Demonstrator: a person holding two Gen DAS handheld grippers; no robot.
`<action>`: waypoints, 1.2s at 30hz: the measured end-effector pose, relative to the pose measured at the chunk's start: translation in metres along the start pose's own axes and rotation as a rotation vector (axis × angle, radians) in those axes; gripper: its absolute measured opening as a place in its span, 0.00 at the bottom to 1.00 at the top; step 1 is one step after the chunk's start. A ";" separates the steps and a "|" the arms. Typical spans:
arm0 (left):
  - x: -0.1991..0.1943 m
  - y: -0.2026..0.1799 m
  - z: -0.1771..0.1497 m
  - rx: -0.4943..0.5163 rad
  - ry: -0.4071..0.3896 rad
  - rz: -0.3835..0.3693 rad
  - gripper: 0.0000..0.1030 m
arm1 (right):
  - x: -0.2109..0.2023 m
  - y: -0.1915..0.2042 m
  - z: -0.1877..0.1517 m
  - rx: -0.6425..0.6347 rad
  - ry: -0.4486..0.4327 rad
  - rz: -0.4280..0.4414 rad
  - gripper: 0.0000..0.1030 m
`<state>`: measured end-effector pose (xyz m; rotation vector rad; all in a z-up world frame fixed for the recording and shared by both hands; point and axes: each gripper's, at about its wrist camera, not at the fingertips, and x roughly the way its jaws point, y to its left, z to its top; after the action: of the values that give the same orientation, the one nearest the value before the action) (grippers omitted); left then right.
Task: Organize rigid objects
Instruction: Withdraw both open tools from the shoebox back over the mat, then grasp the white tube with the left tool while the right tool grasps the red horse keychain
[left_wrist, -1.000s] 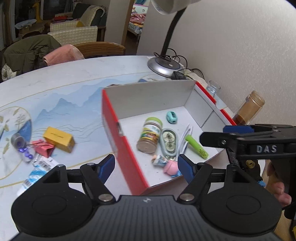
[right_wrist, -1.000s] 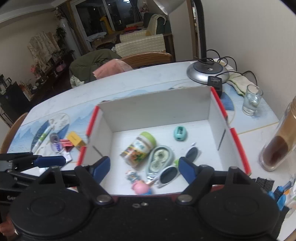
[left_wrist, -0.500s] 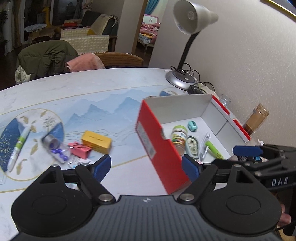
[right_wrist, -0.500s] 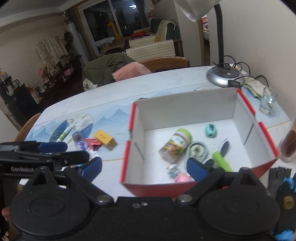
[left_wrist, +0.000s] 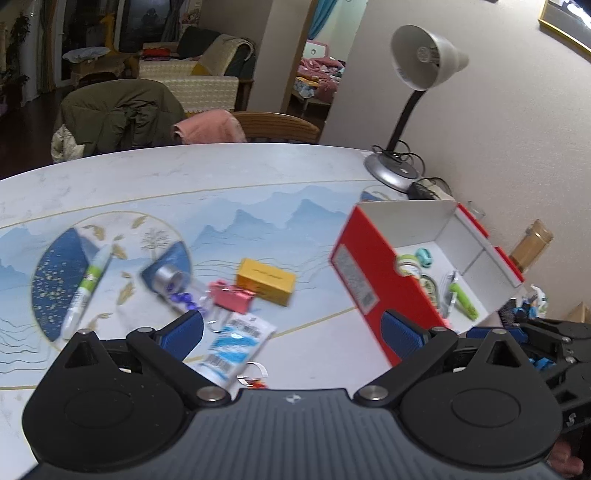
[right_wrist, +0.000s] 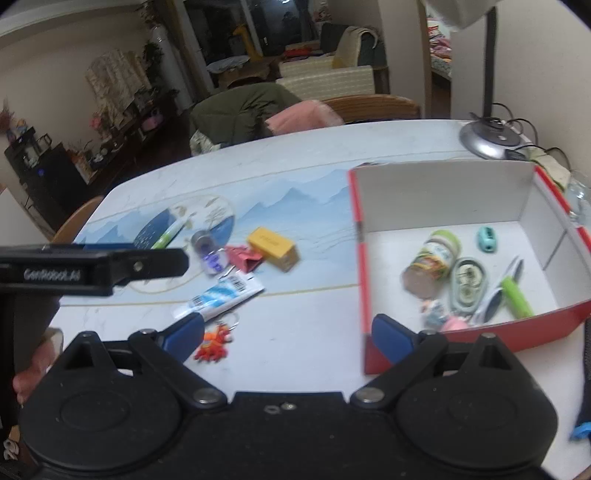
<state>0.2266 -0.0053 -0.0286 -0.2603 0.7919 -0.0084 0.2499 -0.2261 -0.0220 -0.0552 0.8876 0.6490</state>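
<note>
We are holding the left gripper (left_wrist: 291, 332) with its 2 blue pads (left_wrist: 183, 334) spreading wider and nothing between them, hovering above the blue-and-white tube (left_wrist: 231, 345) on the table (left_wrist: 258, 177). We are keeping the right gripper (right_wrist: 288, 330) spread wide too, gripping nothing, with the orange keychain (right_wrist: 214, 341) lying just below its left pad. Beyond the fingers, a pink clip (left_wrist: 231, 297), a yellow box (left_wrist: 266, 280), a clear vial of purple bits (left_wrist: 177, 286) and a green-and-white pen (left_wrist: 86, 286) are lying loose on the table. To the right, the red box (right_wrist: 443, 192) is holding a jar (right_wrist: 432, 262), a teal sharpener (right_wrist: 487, 238), a green marker (right_wrist: 517, 297) and what may be a tape dispenser, blurred.
</note>
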 end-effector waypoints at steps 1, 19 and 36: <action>0.000 0.005 -0.002 -0.001 -0.001 0.000 1.00 | 0.003 0.006 -0.001 -0.003 0.004 0.003 0.94; 0.058 0.068 -0.034 0.057 0.135 0.030 1.00 | 0.073 0.084 -0.028 -0.158 0.099 -0.004 0.89; 0.102 0.080 -0.040 0.130 0.159 0.015 0.99 | 0.131 0.098 -0.031 -0.165 0.190 -0.037 0.76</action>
<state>0.2632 0.0524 -0.1464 -0.1315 0.9479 -0.0664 0.2344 -0.0903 -0.1169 -0.2847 1.0119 0.6889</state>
